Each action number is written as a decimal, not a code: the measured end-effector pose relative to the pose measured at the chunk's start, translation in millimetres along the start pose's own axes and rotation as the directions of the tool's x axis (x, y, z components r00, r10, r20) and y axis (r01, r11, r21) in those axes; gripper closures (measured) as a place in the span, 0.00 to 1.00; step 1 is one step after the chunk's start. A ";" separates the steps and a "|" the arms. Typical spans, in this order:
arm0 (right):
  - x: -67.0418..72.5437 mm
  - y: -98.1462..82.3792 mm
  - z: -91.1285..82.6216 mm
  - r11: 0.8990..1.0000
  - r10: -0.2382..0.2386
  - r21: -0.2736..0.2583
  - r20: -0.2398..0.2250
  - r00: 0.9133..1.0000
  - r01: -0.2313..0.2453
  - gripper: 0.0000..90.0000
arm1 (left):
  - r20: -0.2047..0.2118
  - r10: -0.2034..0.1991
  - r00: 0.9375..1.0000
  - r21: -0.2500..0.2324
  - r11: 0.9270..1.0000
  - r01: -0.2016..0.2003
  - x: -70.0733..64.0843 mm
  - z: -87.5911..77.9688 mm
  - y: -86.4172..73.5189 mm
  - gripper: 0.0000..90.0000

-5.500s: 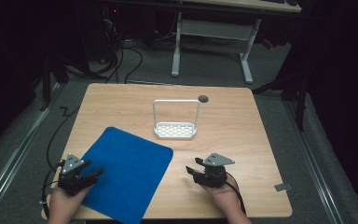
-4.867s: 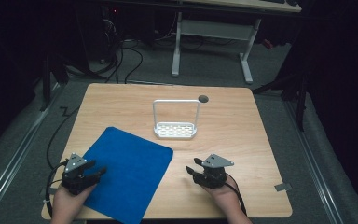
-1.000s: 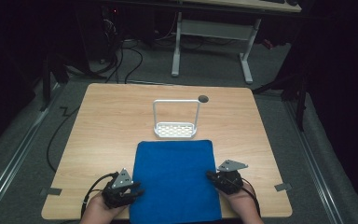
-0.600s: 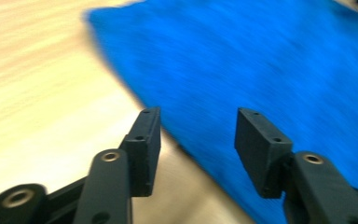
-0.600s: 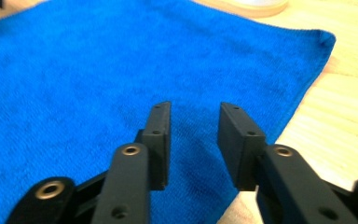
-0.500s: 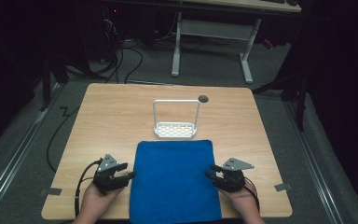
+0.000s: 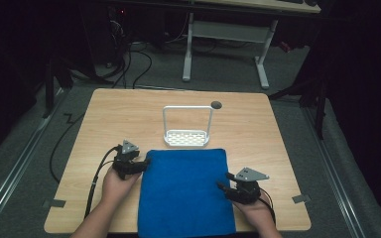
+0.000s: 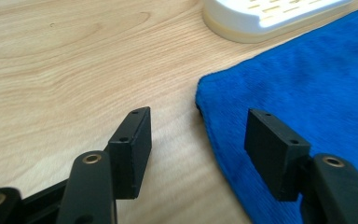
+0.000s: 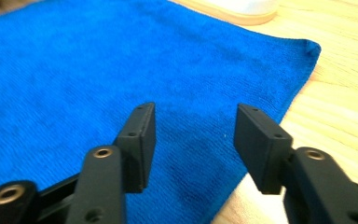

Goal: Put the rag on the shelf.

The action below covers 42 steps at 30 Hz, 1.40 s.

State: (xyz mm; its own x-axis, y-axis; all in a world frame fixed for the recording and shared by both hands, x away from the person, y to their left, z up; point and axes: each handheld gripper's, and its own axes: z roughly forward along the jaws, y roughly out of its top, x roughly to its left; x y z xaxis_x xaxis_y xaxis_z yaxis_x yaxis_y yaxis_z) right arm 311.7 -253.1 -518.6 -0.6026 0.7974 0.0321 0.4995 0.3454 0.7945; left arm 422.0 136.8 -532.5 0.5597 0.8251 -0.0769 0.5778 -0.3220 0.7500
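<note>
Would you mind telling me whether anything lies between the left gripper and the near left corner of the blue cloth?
Nothing visible does. The left gripper stands open right at the blue cloth's corner, with bare table under it. The white rack sits beyond the cloth's far edge, out of the way.

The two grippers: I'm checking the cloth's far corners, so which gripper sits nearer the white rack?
The left gripper, at the blue cloth's far left corner beside the white rack; the right gripper sits farther back along the right edge.

A dim room: grey carpet floor, black cables, and a white-legged desk behind.
</note>
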 end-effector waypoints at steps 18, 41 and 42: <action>-8.1 0.1 8.0 0.999 0.012 0.034 0.097 0.995 -0.015 0.44 | 0.008 0.037 0.999 -0.005 0.999 -0.037 -2.6 7.5 4.5 0.74; -60.5 51.8 57.5 0.975 0.176 0.105 0.172 0.969 -0.196 0.54 | 0.046 0.005 0.999 -0.007 1.000 -0.005 1.7 7.7 4.2 0.96; -62.5 54.3 61.8 0.975 0.171 0.110 0.178 0.969 -0.192 0.56 | 0.046 0.005 0.999 -0.007 1.000 -0.005 1.8 7.7 4.2 0.96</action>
State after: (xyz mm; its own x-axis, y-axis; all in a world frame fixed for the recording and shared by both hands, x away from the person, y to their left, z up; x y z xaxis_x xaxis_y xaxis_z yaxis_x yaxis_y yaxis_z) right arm 415.0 -253.5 -515.0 -0.3882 0.9197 0.0591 0.6711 0.2382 0.7021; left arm 430.0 133.4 -534.6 0.5893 0.8013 -0.1032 0.5708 -0.3225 0.7551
